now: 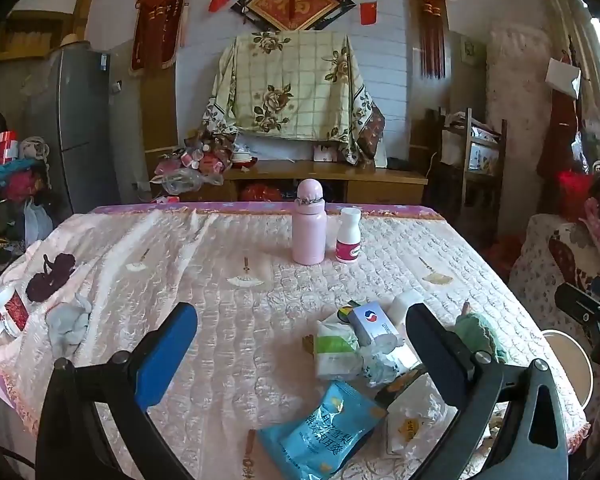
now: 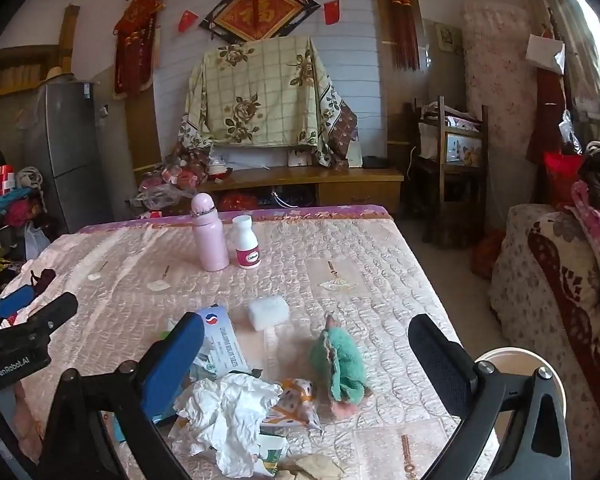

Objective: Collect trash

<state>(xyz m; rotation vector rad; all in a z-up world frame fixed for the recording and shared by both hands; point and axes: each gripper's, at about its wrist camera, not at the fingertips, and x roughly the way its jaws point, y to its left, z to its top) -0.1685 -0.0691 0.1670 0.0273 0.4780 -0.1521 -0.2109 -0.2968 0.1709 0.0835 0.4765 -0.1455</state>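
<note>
A heap of trash lies near the front of the pink quilted table (image 1: pixel 240 320): a blue snack bag (image 1: pixel 324 432), a small white box with a red-blue logo (image 1: pixel 374 322), a green-white packet (image 1: pixel 334 350) and crumpled white paper (image 2: pixel 228 412). My left gripper (image 1: pixel 300 336) hangs open above the table, the heap lying between and below its fingers. My right gripper (image 2: pixel 308 348) is open too, over the crumpled paper, an orange-patterned wrapper (image 2: pixel 296 400) and a green knitted item (image 2: pixel 342 368). Neither gripper touches anything.
A pink bottle (image 1: pixel 309 228) and a white pill bottle (image 1: pixel 349 236) stand at the table's far side. A white foam block (image 2: pixel 269 312) lies mid-table. Grey cloth (image 1: pixel 70 324) and dark yarn (image 1: pixel 50 276) sit at the left. A round white bin rim (image 2: pixel 516 360) shows beyond the table's right edge.
</note>
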